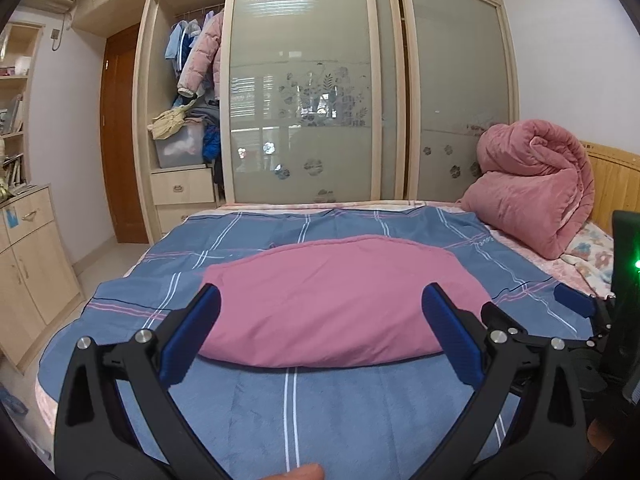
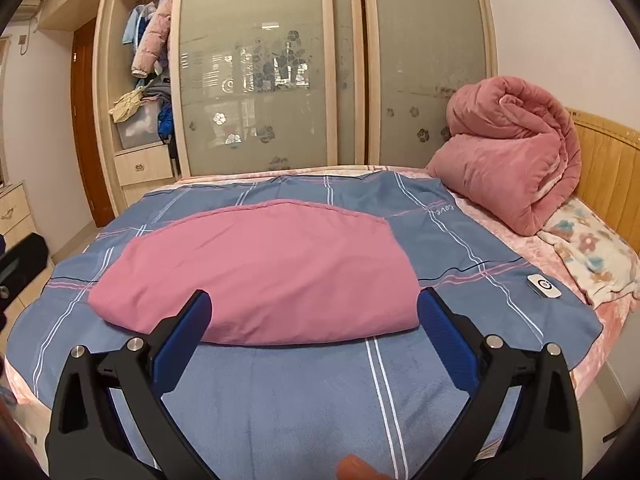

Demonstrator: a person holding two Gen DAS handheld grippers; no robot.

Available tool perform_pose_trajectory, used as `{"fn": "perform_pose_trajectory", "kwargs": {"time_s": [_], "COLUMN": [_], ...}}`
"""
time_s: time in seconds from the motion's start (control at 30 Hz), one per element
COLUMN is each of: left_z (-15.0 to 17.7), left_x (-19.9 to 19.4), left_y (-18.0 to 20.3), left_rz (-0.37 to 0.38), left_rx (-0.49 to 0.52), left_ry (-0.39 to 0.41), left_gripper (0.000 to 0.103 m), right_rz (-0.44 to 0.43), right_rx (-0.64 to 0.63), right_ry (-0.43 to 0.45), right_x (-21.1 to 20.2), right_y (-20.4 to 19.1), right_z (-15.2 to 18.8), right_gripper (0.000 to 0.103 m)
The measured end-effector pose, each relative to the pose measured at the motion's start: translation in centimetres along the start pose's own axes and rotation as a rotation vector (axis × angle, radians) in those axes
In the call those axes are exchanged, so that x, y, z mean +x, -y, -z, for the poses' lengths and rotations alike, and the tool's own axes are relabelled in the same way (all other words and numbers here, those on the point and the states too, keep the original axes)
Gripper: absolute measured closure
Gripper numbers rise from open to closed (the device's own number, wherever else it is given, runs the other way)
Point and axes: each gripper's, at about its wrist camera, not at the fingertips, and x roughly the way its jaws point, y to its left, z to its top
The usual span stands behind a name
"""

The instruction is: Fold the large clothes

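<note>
A pink garment point(image 1: 336, 300) lies folded into a flat rounded bundle on the blue plaid bedspread point(image 1: 304, 412); it also shows in the right wrist view point(image 2: 260, 272). My left gripper point(image 1: 320, 300) is open and empty, held just short of the bundle's near edge. My right gripper point(image 2: 314, 300) is open and empty, also just short of the near edge, toward the bundle's right end. The right gripper's blue fingers point(image 1: 576, 300) show at the right edge of the left wrist view.
A rolled pink quilt point(image 2: 508, 148) sits by the wooden headboard point(image 2: 608, 168) at the right, above a floral pillow point(image 2: 592, 252). A small white remote point(image 2: 544, 286) lies on the bedspread. A wardrobe with sliding doors point(image 1: 312, 92) stands behind the bed. Cabinets point(image 1: 28, 264) stand left.
</note>
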Motion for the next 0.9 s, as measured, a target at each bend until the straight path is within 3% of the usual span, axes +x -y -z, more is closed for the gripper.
{"fn": "perform_pose_trajectory", "kwargs": {"time_s": [0.9], "left_z": [0.5], "left_x": [2.0], "left_y": [-1.7], "left_rz": [0.002], "left_rx": [-0.018], "left_ry": [-0.057], "left_gripper": [0.002], "right_rz": [-0.006], "right_rx": [-0.052], "right_ry": [-0.014], "right_x": [0.4], "right_y": [-2.1], "right_z": [0.4], "right_gripper": [0.001]}}
